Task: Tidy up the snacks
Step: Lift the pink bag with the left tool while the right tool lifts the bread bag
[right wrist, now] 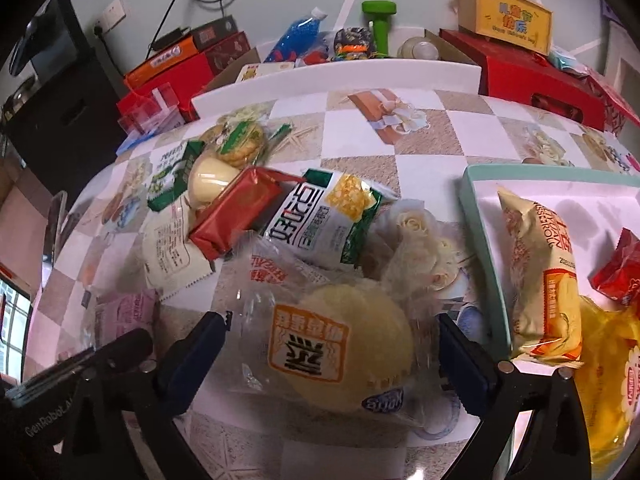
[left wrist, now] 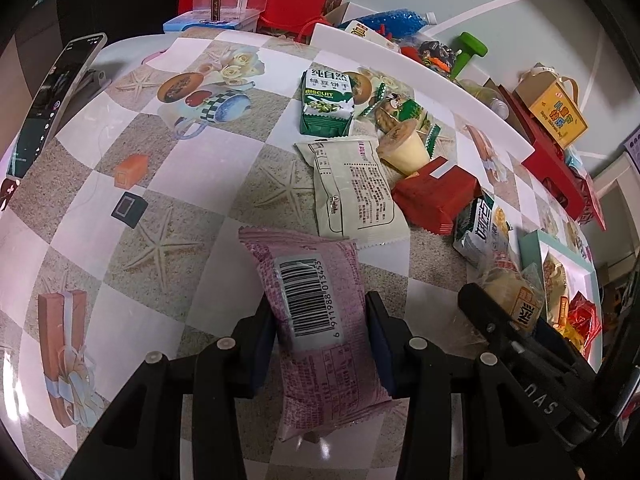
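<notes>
My left gripper (left wrist: 318,336) is shut on a pink snack packet (left wrist: 316,320) with a barcode, held over the table. My right gripper (right wrist: 332,356) is open, its fingers on either side of a clear-wrapped yellow bun (right wrist: 352,356) lying on the table; the right gripper also shows in the left wrist view (left wrist: 496,320). A pile of snacks lies beyond: a cream packet (left wrist: 352,188), a red packet (right wrist: 236,212), a green-and-white packet (right wrist: 332,220), a green biscuit packet (left wrist: 326,100) and a pudding cup (left wrist: 404,148). A teal-rimmed tray (right wrist: 484,240) at right holds a yellow packet (right wrist: 548,280) and other snacks.
A phone on a stand (left wrist: 52,96) is at the table's left edge. Two small blocks, orange (left wrist: 130,170) and black (left wrist: 129,209), lie on the checkered tablecloth. Red gift boxes (right wrist: 532,76), a yellow box (right wrist: 504,16), a green dumbbell (right wrist: 380,24) and a white board (right wrist: 336,76) line the back.
</notes>
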Action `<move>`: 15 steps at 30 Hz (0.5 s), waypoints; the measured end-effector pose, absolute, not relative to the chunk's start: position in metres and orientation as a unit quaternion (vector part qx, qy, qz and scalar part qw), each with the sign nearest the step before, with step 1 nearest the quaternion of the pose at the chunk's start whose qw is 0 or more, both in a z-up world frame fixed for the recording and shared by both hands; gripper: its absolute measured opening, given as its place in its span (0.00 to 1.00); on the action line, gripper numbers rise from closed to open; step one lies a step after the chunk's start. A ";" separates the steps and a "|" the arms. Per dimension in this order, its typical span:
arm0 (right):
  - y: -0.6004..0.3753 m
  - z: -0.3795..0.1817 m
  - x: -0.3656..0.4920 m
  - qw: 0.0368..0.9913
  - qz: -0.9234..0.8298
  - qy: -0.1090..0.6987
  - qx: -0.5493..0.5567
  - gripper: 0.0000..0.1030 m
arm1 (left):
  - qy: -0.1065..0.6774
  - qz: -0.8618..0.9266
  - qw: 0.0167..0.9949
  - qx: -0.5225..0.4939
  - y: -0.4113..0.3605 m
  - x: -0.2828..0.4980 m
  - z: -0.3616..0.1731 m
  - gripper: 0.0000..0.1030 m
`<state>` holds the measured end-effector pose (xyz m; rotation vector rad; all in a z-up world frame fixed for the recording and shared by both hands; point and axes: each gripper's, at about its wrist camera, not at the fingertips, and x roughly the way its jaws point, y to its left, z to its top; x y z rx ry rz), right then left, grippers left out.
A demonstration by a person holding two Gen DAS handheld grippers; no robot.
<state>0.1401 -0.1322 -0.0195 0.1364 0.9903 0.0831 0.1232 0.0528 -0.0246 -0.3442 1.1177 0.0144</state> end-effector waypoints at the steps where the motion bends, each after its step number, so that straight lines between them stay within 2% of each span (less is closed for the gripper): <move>1: -0.133 -0.018 0.139 0.877 0.040 0.474 0.069 0.96 | 0.527 0.007 0.834 -0.162 0.053 0.123 -0.025 0.43; 2: -0.134 -0.017 0.139 0.877 0.042 0.472 0.073 0.90 | 0.527 0.007 0.834 -0.163 0.053 0.123 -0.024 0.43; 6: -0.139 -0.012 0.135 0.879 0.044 0.467 0.085 0.83 | 0.527 0.008 0.835 -0.161 0.053 0.123 -0.024 0.43; 7: -0.140 -0.011 0.134 0.880 0.045 0.465 0.087 0.78 | 0.527 0.009 0.835 -0.161 0.052 0.123 -0.024 0.43; 8: -0.141 -0.010 0.133 0.881 0.042 0.464 0.086 0.69 | 0.526 0.010 0.835 -0.161 0.052 0.123 -0.024 0.43; 15: -0.150 -0.009 0.132 0.880 0.047 0.462 0.103 0.66 | 0.525 0.013 0.837 -0.153 0.051 0.122 -0.022 0.43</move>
